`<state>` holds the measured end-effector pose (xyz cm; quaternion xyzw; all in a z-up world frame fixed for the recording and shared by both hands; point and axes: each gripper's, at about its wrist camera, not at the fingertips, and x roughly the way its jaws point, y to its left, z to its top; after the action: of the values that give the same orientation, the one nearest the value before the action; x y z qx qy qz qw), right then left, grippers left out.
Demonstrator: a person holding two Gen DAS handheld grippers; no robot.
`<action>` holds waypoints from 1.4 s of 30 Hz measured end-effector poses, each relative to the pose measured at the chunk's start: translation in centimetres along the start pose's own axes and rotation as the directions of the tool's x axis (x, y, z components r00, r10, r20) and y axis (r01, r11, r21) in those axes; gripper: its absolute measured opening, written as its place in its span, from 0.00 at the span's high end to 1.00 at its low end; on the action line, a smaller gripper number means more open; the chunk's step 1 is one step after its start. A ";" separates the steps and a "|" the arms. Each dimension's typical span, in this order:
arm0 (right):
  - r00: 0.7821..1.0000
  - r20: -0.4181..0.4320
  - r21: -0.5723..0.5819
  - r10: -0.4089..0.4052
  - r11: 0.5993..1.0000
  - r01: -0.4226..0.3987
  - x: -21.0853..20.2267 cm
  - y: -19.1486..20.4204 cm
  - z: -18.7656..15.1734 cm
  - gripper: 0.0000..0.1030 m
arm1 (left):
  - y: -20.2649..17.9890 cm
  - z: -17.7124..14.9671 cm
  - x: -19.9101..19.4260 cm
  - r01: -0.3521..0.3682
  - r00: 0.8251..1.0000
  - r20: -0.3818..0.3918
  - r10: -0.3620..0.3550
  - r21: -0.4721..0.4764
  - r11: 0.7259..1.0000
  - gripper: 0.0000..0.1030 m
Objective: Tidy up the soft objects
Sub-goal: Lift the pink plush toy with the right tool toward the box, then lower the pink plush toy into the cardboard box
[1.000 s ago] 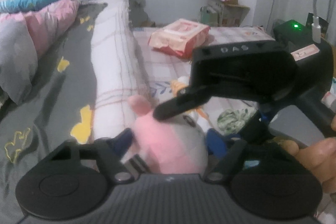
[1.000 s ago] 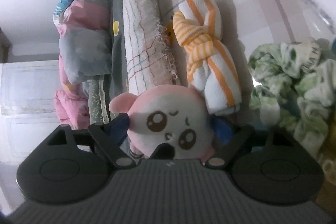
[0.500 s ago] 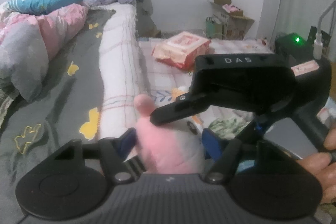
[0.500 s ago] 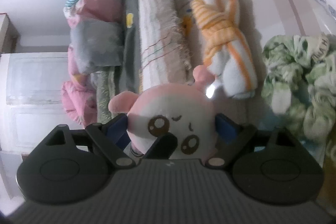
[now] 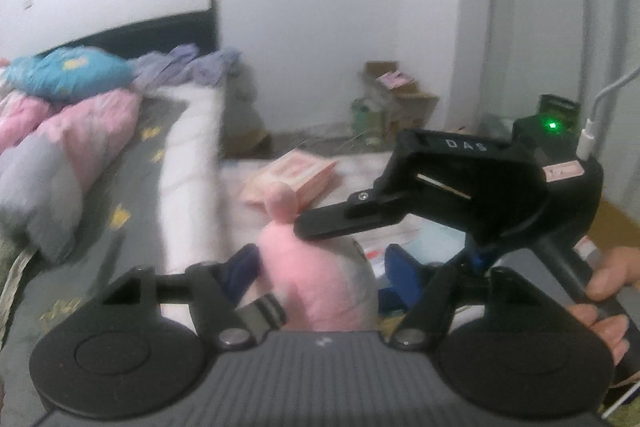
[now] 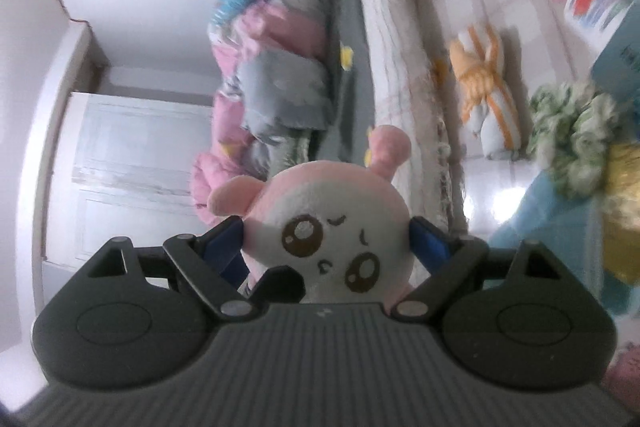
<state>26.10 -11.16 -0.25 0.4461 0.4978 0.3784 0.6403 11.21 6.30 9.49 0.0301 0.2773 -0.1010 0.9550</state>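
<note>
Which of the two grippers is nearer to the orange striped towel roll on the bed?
Probably the right gripper: the towel roll lies just ahead of it, up-right. In the left gripper view the roll is hidden.

Left tool [image 5: 320, 267]: matte black body, ribbed grey panel along the near edge, two round black discs at either side, silver screw heads on the linkage arms, blue pads on the fingers [image 5: 402, 263]. Right tool [image 6: 326, 239]: same black build, same ribbed grey panel, round discs, silver pivot screws, blue-faced fingers [image 6: 428, 237]. Seen from the left wrist: boxy black housing, white letters "DAS" on top, a small pink label at the rear, a green light glowing behind, a white cable plugged in at the back, a dark handle below. Right hand [image 5: 608, 291]: bare, no sleeve or glove visible.
</note>
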 end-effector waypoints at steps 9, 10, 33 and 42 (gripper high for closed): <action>0.971 0.229 -0.051 -0.065 0.996 0.078 -16.6 -0.1 0.6 0.13 | -11.2 3.8 2.6 0.265 0.962 0.048 -0.270 0.092 0.960 0.32; 0.963 0.254 -0.046 -0.086 0.994 0.101 -18.7 -0.5 0.8 0.13 | -12.7 4.1 3.4 0.297 0.952 0.042 -0.302 0.100 0.950 0.32; 0.725 0.275 0.062 -0.631 0.764 0.642 -32.9 -14.8 8.2 0.19 | -27.5 0.8 19.0 0.530 0.793 -0.332 -0.510 -0.035 0.847 0.26; 0.695 0.295 0.034 -0.656 0.734 0.679 -32.3 -14.6 7.9 0.20 | -23.2 2.4 12.9 0.503 0.837 -0.248 -0.488 -0.004 0.864 0.23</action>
<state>27.38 -47.36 -3.58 0.2597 0.5119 0.0703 0.8158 18.26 -18.97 4.51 -0.0014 0.3859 -0.3486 0.8542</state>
